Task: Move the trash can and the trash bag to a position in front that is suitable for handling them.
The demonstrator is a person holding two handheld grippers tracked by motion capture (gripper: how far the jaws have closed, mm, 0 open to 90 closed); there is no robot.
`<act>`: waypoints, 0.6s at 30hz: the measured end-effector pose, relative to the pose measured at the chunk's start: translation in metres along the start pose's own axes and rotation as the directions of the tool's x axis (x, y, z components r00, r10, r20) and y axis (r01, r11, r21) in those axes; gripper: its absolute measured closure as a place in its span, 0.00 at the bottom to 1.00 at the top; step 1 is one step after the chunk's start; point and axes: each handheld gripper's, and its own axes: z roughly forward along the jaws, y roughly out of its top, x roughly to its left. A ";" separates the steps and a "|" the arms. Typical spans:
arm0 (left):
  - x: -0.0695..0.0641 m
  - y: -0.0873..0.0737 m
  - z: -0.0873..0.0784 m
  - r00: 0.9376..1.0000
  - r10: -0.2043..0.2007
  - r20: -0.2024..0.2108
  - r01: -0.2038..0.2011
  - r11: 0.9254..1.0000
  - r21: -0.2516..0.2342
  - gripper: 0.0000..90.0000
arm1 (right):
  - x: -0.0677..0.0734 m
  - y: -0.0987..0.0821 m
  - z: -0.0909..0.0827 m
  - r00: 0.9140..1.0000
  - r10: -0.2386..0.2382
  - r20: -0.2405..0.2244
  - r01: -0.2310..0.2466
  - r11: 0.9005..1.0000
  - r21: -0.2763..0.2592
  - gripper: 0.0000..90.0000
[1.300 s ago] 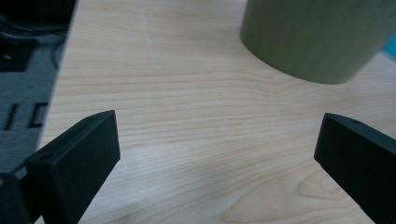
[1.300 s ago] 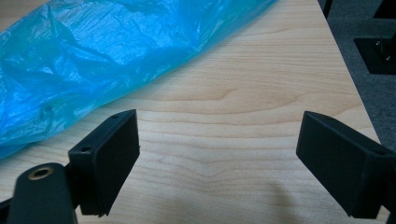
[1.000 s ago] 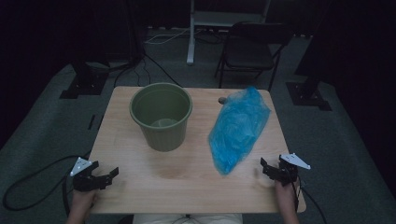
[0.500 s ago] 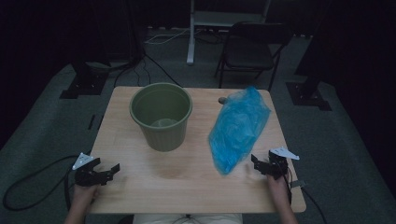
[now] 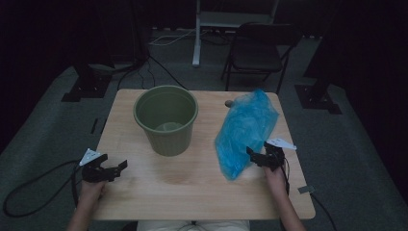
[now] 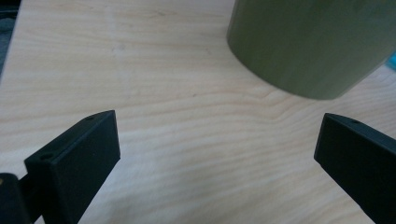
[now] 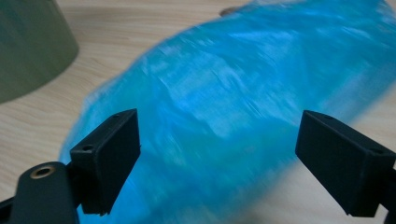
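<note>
An olive green bucket (image 5: 166,118) stands upright on the wooden table (image 5: 187,187), left of centre. A crumpled blue plastic bag (image 5: 245,130) lies to its right, stretched from the far edge toward me. My right gripper (image 5: 255,158) is open at the bag's near right side, its jaws wide apart with the blue plastic bag (image 7: 224,116) between and beyond them. My left gripper (image 5: 118,168) is open near the table's left front, apart from the bucket (image 6: 313,42), with bare wood between its jaws.
A small dark object (image 5: 229,103) lies by the bag's far end. A folding chair (image 5: 257,53) and stand bases (image 5: 86,86) sit on the floor behind the table. A cable (image 5: 33,192) trails off the left side.
My right gripper has moved left and forward, from the table's right edge up to the bag. My left gripper has shifted only slightly. Bucket and bag have stayed put.
</note>
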 end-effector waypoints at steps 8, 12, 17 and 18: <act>-0.004 0.014 0.016 0.999 0.034 0.005 -0.034 0.999 -0.022 0.01 | 0.022 0.024 0.032 0.999 -0.043 -0.019 0.043 0.999 -0.015 0.15; -0.003 0.020 0.021 1.000 0.029 0.006 -0.029 0.999 -0.035 0.01 | 0.031 0.033 0.049 0.999 -0.036 -0.038 0.035 0.999 -0.012 0.15; 0.000 0.027 0.030 0.999 0.040 -0.014 -0.040 0.999 -0.035 0.01 | 0.042 0.041 0.066 0.999 -0.039 -0.037 0.039 0.999 -0.014 0.15; -0.001 0.029 0.032 0.999 0.049 -0.021 -0.049 0.998 -0.034 0.01 | 0.044 0.042 0.068 0.999 -0.035 -0.033 0.034 0.999 -0.017 0.14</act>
